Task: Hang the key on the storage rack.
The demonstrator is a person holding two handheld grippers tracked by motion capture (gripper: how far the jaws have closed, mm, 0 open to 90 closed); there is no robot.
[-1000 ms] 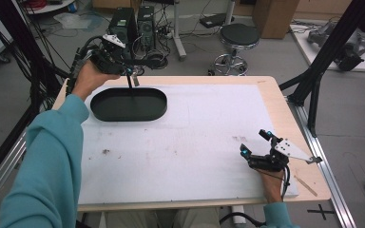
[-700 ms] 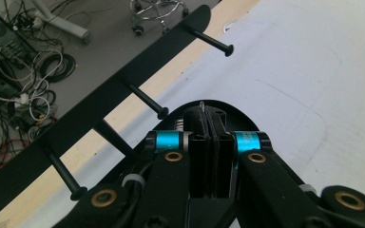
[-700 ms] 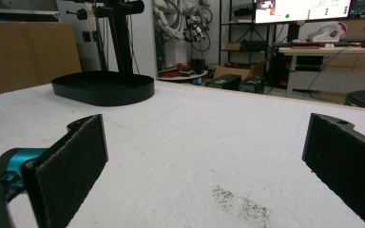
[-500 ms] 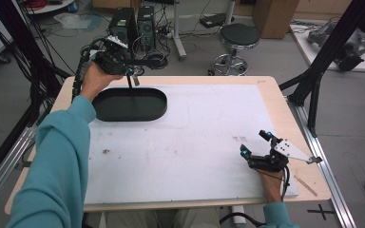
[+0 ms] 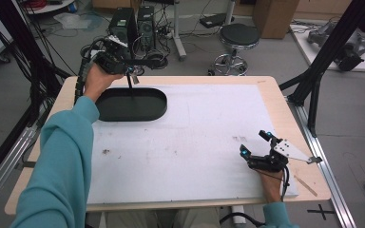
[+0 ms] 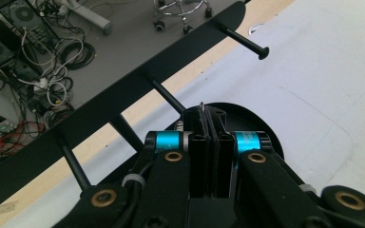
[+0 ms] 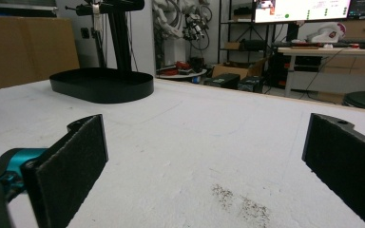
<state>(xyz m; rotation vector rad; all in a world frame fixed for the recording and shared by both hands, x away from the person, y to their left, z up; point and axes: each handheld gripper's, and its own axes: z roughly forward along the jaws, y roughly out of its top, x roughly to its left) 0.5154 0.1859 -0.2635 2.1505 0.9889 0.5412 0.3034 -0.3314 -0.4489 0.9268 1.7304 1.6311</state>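
Beneath the left gripper (image 5: 132, 76), pinched onto one pegged black rack (image 6: 123, 107), one oval tray (image 5: 130, 105), right gripper (image 5: 255, 144) spread wide, empty.

even bright overhead light, soft faint shadows, no glare on matte white foam table cover (image 5: 204, 137), near black padded jaws blurred in right gripper view, high view slightly soft

We see a white sheet (image 5: 195, 142) covering the wooden table (image 5: 285, 114). Beyond its far edge stand a round black stool (image 5: 238, 35) and two computer towers (image 5: 133, 21) among tangled cables (image 6: 62, 52) on the grey floor (image 5: 342, 109).
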